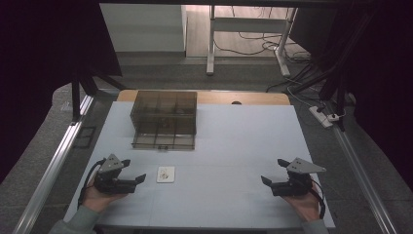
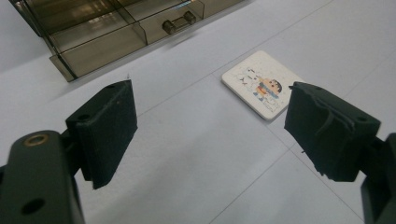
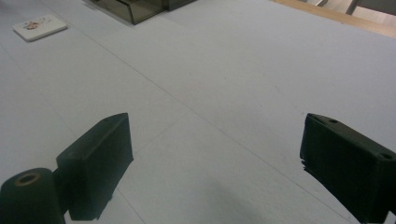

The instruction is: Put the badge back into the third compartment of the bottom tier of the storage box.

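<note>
Small white square card point(image 1: 165, 174) with a cartoon print lies flat on the pale table point(image 1: 234, 146), near side, just right of the left gripper point(image 1: 135, 173) and short of the smoky clear drawer box point(image 1: 164, 119). Card nearly square, so no clear long axis; edges roughly parallel to the table's. In the left gripper view the card point(image 2: 261, 84) sits turned corner-on, apart from both pads. Left gripper jaws spread wide, nothing between. Right gripper point(image 1: 272, 171) well apart at the table's right, jaws likewise spread, empty.
</note>
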A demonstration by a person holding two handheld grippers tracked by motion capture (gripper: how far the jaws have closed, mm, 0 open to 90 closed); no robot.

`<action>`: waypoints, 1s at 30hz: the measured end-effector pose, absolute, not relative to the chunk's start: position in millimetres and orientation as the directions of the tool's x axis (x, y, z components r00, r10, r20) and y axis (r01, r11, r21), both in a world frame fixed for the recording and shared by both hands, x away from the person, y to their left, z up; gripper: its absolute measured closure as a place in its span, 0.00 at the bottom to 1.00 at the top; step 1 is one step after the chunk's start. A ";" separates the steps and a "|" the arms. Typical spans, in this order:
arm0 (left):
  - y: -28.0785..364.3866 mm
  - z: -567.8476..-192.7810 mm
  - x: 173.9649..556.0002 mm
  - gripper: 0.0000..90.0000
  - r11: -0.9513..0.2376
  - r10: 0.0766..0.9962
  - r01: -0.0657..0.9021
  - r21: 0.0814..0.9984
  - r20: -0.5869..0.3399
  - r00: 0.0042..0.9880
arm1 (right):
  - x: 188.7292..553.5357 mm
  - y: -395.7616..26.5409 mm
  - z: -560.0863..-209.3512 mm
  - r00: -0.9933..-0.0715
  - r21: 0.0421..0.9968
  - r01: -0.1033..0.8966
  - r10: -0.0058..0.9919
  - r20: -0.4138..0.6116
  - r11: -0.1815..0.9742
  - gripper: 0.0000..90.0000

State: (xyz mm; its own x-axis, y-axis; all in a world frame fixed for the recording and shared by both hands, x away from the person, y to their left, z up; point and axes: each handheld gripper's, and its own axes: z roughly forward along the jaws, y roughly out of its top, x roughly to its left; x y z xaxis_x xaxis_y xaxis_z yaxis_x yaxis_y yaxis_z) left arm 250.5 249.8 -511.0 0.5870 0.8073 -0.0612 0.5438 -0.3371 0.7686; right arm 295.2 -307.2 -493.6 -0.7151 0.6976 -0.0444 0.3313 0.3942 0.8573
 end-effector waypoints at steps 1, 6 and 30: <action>249.7 -510.8 250.4 0.19 -0.340 0.807 0.542 0.769 -0.058 0.588 | 294.8 -307.0 -493.6 -0.715 0.857 0.330 0.697 -0.046 0.396 0.11; 249.2 -508.4 249.6 0.19 -0.354 0.804 0.525 0.774 -0.034 0.594 | 293.7 -305.2 -495.5 -0.723 0.856 0.328 0.689 -0.045 0.399 0.12; 246.0 -495.4 256.5 0.21 -0.456 0.742 0.474 0.753 0.028 0.669 | 293.3 -301.6 -497.9 -0.739 0.848 0.329 0.673 -0.043 0.416 0.13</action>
State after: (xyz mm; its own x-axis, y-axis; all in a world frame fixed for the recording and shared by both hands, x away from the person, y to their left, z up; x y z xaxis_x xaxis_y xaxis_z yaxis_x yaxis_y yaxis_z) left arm 256.5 246.0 -495.4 0.6695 0.7423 0.0283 0.4738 -0.4560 0.7533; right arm 293.3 -301.6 -497.9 -0.7388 0.6726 -0.0435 0.3287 0.4159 0.8479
